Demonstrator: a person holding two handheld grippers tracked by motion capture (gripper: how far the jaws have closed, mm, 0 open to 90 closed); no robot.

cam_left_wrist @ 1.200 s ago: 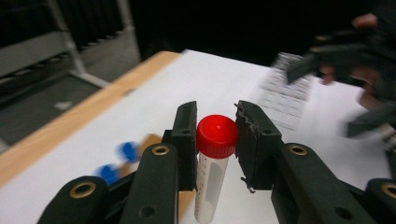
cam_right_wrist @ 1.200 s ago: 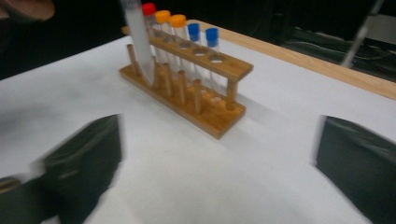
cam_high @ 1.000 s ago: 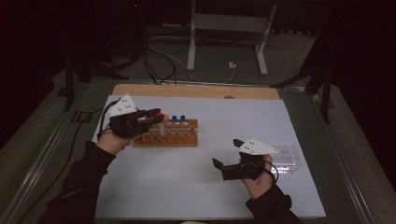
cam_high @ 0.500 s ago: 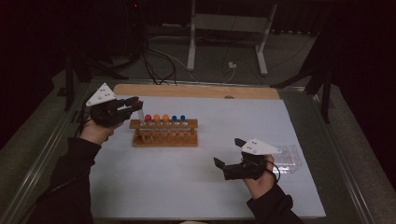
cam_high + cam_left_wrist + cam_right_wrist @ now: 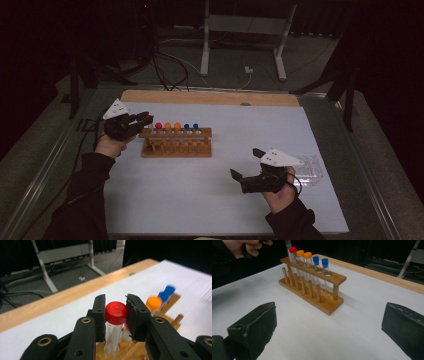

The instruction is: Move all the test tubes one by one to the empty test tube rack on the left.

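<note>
High view: the left gripper (image 5: 141, 120) sits at the 9 o'clock end of the wooden rack (image 5: 176, 144), its jaws closed round a red-capped tube (image 5: 149, 126) at that end hole. The rack stands on the white table (image 5: 210, 200) toward 10 o'clock from centre, carrying further tubes capped red, orange and blue (six in all, counting the gripped one). The right gripper (image 5: 246, 169) rests near 4 o'clock, well apart from the rack, with a clear plastic tray (image 5: 310, 170) just beside it at 3 o'clock.

Left gripper view: the pads press on both sides of the red cap of the red-capped tube (image 5: 116, 312), which stands upright in the wooden rack (image 5: 130, 352). An orange cap (image 5: 154, 303) lies toward 2 o'clock, blurred.

Right gripper view: the right gripper (image 5: 329, 327) has its jaws spread wide, nothing between them. The wooden rack (image 5: 312, 287) stands at 12 o'clock, the red-capped tube (image 5: 287, 245) at its far left end.
</note>
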